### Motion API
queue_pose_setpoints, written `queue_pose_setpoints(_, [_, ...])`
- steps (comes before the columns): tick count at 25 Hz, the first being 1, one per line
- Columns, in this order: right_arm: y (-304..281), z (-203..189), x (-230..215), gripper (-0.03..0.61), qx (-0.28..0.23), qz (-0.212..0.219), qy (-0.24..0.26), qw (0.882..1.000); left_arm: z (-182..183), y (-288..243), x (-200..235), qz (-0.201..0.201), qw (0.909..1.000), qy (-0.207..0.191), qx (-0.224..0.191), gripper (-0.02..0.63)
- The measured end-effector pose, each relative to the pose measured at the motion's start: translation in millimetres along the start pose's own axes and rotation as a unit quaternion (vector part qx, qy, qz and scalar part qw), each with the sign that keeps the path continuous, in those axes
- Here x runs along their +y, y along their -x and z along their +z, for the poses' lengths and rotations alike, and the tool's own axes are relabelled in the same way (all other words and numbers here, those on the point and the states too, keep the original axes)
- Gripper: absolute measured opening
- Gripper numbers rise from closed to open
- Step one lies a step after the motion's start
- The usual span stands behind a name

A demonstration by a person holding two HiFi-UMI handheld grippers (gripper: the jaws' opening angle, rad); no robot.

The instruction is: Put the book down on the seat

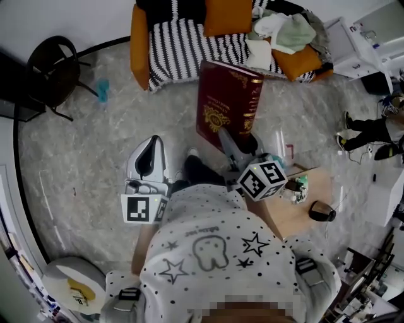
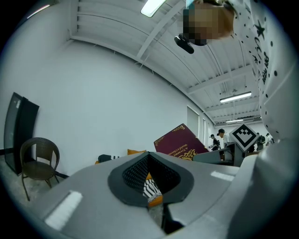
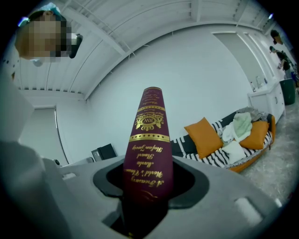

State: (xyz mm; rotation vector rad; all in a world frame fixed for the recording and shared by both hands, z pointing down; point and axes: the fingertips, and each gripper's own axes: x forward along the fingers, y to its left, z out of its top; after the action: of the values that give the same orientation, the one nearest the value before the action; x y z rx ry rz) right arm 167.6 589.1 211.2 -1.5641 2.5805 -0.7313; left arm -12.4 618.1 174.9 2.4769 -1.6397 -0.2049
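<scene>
1 striped seat (image 1: 183, 41) with orange cushions (image 1: 227, 16) stands by the wall (image 1: 76, 16); the maroon book (image 1: 227, 94) is upright in the air over the floor (image 1: 95, 139) near it, clamped by the right tool (image 1: 243, 144); the left tool (image 1: 151, 146) is closed, empty

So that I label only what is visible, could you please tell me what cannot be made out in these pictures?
Book: lower end hidden inside the right gripper, right gripper view.
Sofa: far part cut off by the head view's top edge; right end covered by clothes.
Small things on the wooden table: too small to identify, head view.
</scene>
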Motion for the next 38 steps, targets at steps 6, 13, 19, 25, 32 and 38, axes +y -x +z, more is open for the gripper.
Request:
queue_pose_setpoints(6, [-14.3,10.0,-8.7,0.209,0.003,0.009,0.003,1.000,7.1,-15.9,5.2,0.011,0.9999,-0.005,-0.005,-0.003])
queue_pose_setpoints(13, [-15.3,21.0,-15.2,0.209,-0.002,0.004,0.005,1.000,18.2,-30.1,4.2,0.006,0.9998,-0.011,-0.015,-0.005])
queue_pose_setpoints(19, [-21.5,24.2,-35.7,0.209,-0.007,-0.007,-0.005,1.000,16.5,-50.5,0.2,-0.004,0.9998,-0.014,-0.017,-0.003])
queue_pose_setpoints(25, [-23.8,29.1,-18.8,0.209,-0.009,-0.008,-0.003,1.000,28.5,-47.3,10.2,-0.004,0.9997,-0.013,-0.018,-0.003])
queue_pose_setpoints(32, [-85.5,48.3,-60.9,0.209,-0.005,-0.017,-0.022,1.000,20.1,-122.0,35.2,-0.007,0.9999,-0.012,-0.005,-0.003])
queue_pose_setpoints(38, [-125.0,60.6,-50.4,0.210,-0.010,-0.018,-0.023,1.000,29.6,-144.9,68.8,-0.011,0.9999,-0.013,0.001,-0.005])
